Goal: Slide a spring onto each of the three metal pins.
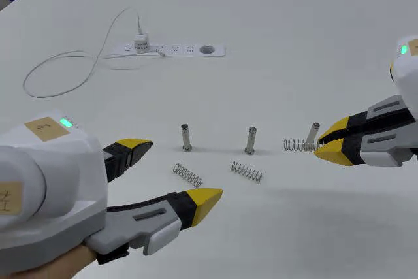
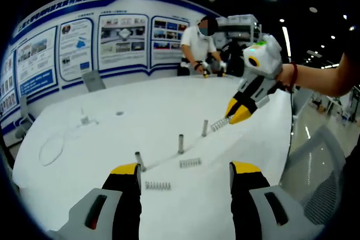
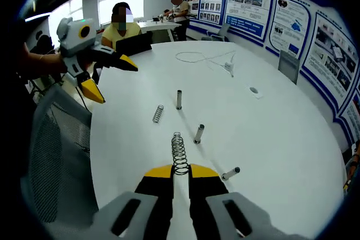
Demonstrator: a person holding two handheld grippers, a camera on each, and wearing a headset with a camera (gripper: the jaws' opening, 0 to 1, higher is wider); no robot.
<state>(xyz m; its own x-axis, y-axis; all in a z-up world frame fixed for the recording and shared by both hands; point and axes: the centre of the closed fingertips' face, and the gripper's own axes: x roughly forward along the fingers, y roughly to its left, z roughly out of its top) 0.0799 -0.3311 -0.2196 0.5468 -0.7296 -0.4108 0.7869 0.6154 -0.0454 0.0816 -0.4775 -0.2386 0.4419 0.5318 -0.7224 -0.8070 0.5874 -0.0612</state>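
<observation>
Three short metal pins stand in a row on the white table: left pin (image 1: 186,137), middle pin (image 1: 251,140), right pin (image 1: 313,135). Two loose springs lie in front of them, one (image 1: 187,174) by the left pin and one (image 1: 246,172) by the middle pin. My right gripper (image 1: 326,143) (image 3: 180,170) is shut on a third spring (image 1: 297,144) (image 3: 180,153), held level right next to the right pin, free end pointing left. My left gripper (image 1: 175,171) (image 2: 185,170) hovers open near the left loose spring (image 2: 157,185), nothing between its jaws.
A white power strip (image 1: 170,49) with a looping cable lies far back on the table. A mesh chair (image 3: 56,155) stands at the table's edge. People sit and stand at other tables in the background.
</observation>
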